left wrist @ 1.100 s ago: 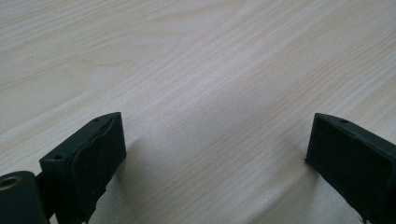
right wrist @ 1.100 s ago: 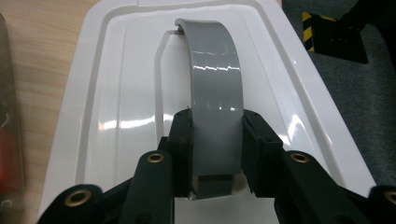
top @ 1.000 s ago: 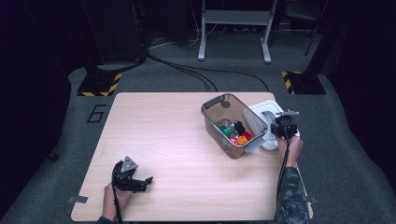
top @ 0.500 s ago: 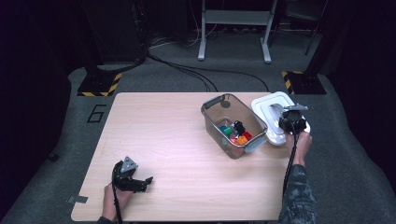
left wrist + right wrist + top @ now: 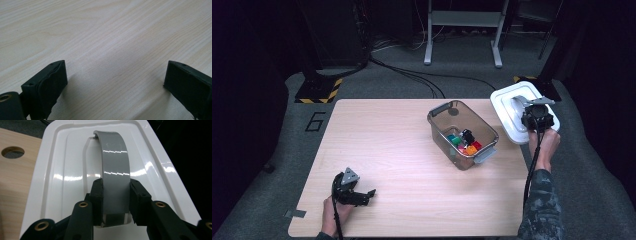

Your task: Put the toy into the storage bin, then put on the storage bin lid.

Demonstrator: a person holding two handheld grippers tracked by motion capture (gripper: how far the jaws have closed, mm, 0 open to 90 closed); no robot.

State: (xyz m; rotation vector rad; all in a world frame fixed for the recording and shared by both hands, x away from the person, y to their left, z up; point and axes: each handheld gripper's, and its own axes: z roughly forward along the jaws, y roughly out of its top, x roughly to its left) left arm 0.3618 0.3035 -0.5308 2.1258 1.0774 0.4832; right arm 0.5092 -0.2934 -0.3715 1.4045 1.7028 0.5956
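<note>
Over the table's (image 5: 402, 150) right edge: white lid (image 5: 512, 107), tilted, long axis running away from the person, beside the bin (image 5: 462, 132) (toys inside). Clamped on its grey handle (image 5: 113, 162): right gripper (image 5: 115, 203), higher and further right than a second ago. Resting near-left, jaws apart: left gripper (image 5: 354, 192).

The glossy white plastic lid (image 5: 62, 177) bears a grey arched handle (image 5: 115, 165); the smoky transparent bin (image 5: 447, 117) holds red, orange and green blocks (image 5: 464, 146).

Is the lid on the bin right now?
No: the white lid is off the bin, held by its grey handle in the right gripper beside the open bin.
</note>
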